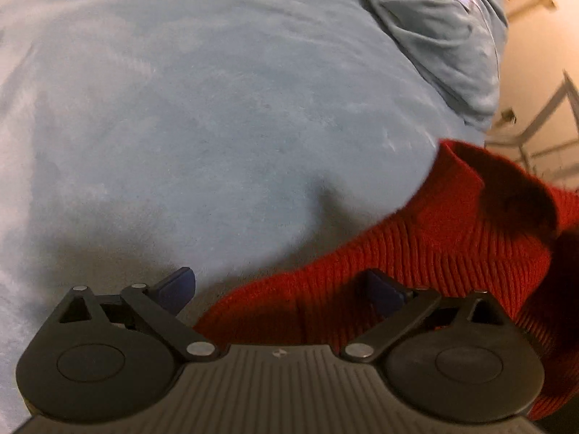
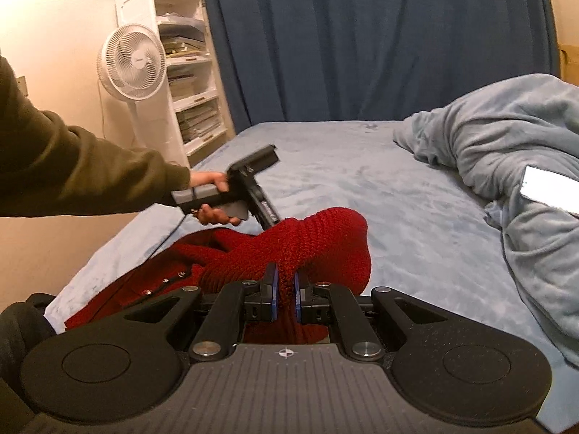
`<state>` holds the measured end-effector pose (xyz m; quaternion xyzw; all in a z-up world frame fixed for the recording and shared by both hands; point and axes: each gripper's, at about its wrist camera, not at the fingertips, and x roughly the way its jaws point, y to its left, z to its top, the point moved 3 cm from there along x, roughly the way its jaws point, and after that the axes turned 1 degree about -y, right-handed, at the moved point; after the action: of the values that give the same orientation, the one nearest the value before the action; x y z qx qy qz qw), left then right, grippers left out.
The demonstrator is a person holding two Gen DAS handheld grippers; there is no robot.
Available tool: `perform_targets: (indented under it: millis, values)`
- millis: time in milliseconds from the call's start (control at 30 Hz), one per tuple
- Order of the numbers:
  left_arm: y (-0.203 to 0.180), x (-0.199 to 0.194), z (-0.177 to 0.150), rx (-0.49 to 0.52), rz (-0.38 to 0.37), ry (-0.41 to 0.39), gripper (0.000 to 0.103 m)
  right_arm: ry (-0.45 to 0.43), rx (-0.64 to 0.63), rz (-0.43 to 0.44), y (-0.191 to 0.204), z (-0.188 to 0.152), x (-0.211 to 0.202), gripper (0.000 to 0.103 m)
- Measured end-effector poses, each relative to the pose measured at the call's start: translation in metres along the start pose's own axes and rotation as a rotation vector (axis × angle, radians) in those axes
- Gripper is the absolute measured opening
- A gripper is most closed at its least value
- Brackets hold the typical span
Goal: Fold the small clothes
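Note:
A red ribbed knit garment [image 2: 318, 249] lies bunched near the front edge of a bed covered in pale blue sheet [image 2: 362, 166]. My right gripper [image 2: 286, 289] is shut on a fold of the red knit and holds it up a little. In the left wrist view the same red garment [image 1: 434, 246] spreads across the lower right. My left gripper [image 1: 282, 289] points steeply down over its edge, open wide, with nothing pressed between the blue pads [image 1: 177, 287]. The right wrist view shows the left gripper's body [image 2: 249, 184] in a person's hand, its fingers hidden behind the knit.
A rumpled grey-blue blanket [image 2: 506, 137] lies heaped on the bed's right, with a lit phone [image 2: 550, 188] on it. A white fan [image 2: 132, 67] and a white shelf unit [image 2: 188, 72] stand left of the bed. A dark blue curtain [image 2: 362, 36] hangs behind. An olive sleeve [image 2: 72, 170] reaches in.

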<state>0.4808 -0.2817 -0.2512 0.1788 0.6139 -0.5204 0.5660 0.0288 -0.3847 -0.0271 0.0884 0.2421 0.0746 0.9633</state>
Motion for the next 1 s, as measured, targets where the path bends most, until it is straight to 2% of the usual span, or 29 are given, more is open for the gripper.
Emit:
perform_targets:
  millis: [100,167,200,267,333,400,433,467,500,533,567,600,667,800,933,1000]
  values:
    - [-0.006,0.016,0.004,0.004,-0.058,0.069,0.101,-0.009,0.015,0.01,-0.008,0.007,0.003,0.008]
    - [-0.007,0.023,0.001,-0.022,-0.115,0.117,0.101,-0.016,0.033,0.006,-0.017,0.012,0.004,0.008]
    - [-0.006,0.022,-0.001,-0.045,-0.146,0.116,0.1,-0.021,0.039,0.0,-0.021,0.013,0.005,0.008]
    - [-0.008,0.005,-0.008,-0.071,-0.199,0.038,0.095,-0.025,0.027,-0.026,-0.031,0.014,0.008,0.008]
    - [-0.011,-0.017,-0.021,-0.094,-0.242,-0.044,0.083,-0.021,0.009,-0.06,-0.04,0.014,0.013,0.008]
    - [-0.014,-0.04,-0.043,-0.12,-0.25,-0.114,0.066,-0.011,0.033,-0.096,-0.054,0.011,0.02,0.008]
    - [-0.013,-0.046,-0.056,-0.143,-0.257,-0.141,0.062,-0.003,0.064,-0.115,-0.062,0.008,0.024,0.008]
    - [-0.013,-0.049,-0.069,-0.177,-0.253,-0.156,0.052,0.001,0.084,-0.127,-0.067,0.006,0.028,0.008]
    - [-0.015,-0.052,-0.082,-0.203,-0.235,-0.174,0.039,0.001,0.1,-0.14,-0.071,0.003,0.031,0.008]
    - [-0.018,-0.054,-0.092,-0.219,-0.224,-0.195,0.033,0.001,0.111,-0.147,-0.074,0.0,0.035,0.008]
    - [-0.019,-0.055,-0.102,-0.245,-0.21,-0.213,0.017,0.002,0.116,-0.153,-0.075,-0.002,0.038,0.008]
    - [-0.019,-0.057,-0.111,-0.278,-0.198,-0.228,0.011,0.004,0.118,-0.158,-0.074,-0.003,0.039,0.008]
    - [-0.022,-0.066,-0.124,-0.31,-0.162,-0.271,0.008,0.0,0.115,-0.158,-0.069,-0.003,0.039,0.008]
    - [-0.051,-0.093,-0.133,-0.31,-0.003,-0.364,0.007,-0.05,0.075,-0.148,-0.051,0.01,0.025,0.008]
    - [-0.087,-0.158,-0.155,-0.299,0.144,-0.532,0.006,-0.173,0.053,-0.152,-0.03,0.048,0.003,0.008]
    - [-0.109,-0.202,-0.178,-0.309,0.218,-0.637,0.006,-0.245,0.016,-0.155,-0.019,0.072,-0.007,0.005]
